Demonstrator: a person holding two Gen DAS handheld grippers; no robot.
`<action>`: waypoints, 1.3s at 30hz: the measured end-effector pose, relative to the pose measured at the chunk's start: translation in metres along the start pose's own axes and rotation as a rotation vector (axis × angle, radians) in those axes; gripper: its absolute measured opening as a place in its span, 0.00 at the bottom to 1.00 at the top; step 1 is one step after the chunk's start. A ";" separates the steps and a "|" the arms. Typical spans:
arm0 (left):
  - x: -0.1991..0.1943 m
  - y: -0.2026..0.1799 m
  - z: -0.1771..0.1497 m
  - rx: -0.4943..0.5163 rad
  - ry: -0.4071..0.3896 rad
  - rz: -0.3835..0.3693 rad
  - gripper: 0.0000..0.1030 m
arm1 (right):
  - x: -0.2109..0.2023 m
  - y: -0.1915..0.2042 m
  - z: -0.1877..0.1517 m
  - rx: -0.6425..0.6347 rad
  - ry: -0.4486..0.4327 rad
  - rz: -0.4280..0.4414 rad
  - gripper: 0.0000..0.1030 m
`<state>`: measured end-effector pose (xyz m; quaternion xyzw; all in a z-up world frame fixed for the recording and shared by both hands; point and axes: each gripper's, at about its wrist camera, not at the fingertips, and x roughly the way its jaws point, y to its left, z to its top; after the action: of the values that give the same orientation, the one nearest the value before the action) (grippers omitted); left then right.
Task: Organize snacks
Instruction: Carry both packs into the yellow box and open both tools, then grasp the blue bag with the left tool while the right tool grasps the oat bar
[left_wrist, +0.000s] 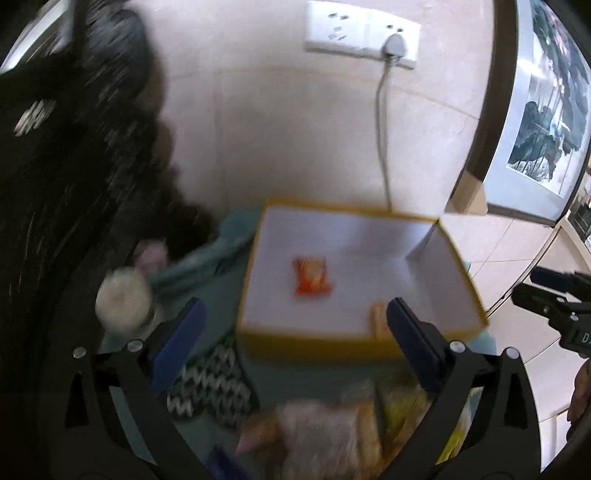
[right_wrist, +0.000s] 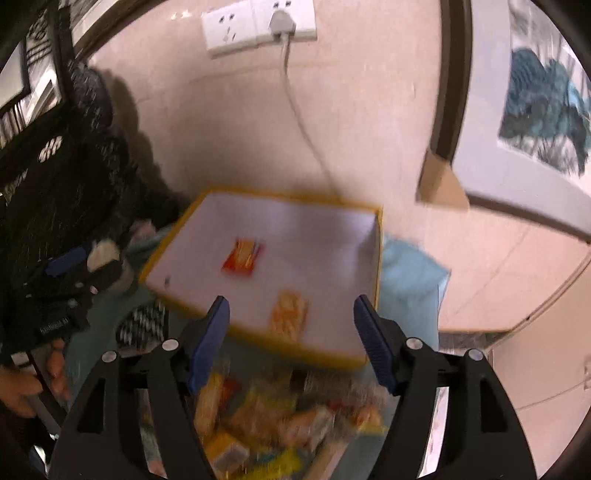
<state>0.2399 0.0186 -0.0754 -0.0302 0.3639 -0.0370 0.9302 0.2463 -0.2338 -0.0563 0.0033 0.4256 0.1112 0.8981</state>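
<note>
A yellow-rimmed box (left_wrist: 314, 345) (right_wrist: 317, 356) with a white inside lies on a teal cloth. In it are a red-orange snack packet (left_wrist: 312, 277) (right_wrist: 243, 256) near the middle and an orange packet (left_wrist: 378, 317) (right_wrist: 290, 315) by the front wall. A blurred pile of snack packets (left_wrist: 332, 432) (right_wrist: 277, 417) lies in front of the box. My left gripper (left_wrist: 295, 306) hangs open above the box's front edge with nothing between its fingers. My right gripper (right_wrist: 291, 301) is also open and empty, above the front wall and the pile.
A whitish jar (left_wrist: 123, 299) and a black-and-white zigzag cloth (left_wrist: 210, 384) sit left of the box. A dark garment (left_wrist: 74, 184) fills the left side. Behind are a wall socket (left_wrist: 395, 48) with a cable and a framed picture (left_wrist: 546, 122). A hand (right_wrist: 22, 387) shows low left.
</note>
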 end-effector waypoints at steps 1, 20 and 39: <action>-0.005 0.008 -0.014 -0.019 0.008 0.003 0.97 | -0.002 0.002 -0.015 0.004 0.012 0.009 0.68; -0.043 0.081 -0.208 -0.016 0.187 0.163 0.97 | -0.007 0.005 -0.201 0.109 0.234 -0.092 0.69; 0.010 0.083 -0.188 -0.022 0.202 0.183 0.97 | 0.016 -0.023 -0.200 0.169 0.251 -0.190 0.69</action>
<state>0.1236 0.0952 -0.2269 -0.0030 0.4573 0.0488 0.8880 0.1075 -0.2711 -0.1982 0.0247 0.5407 -0.0107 0.8408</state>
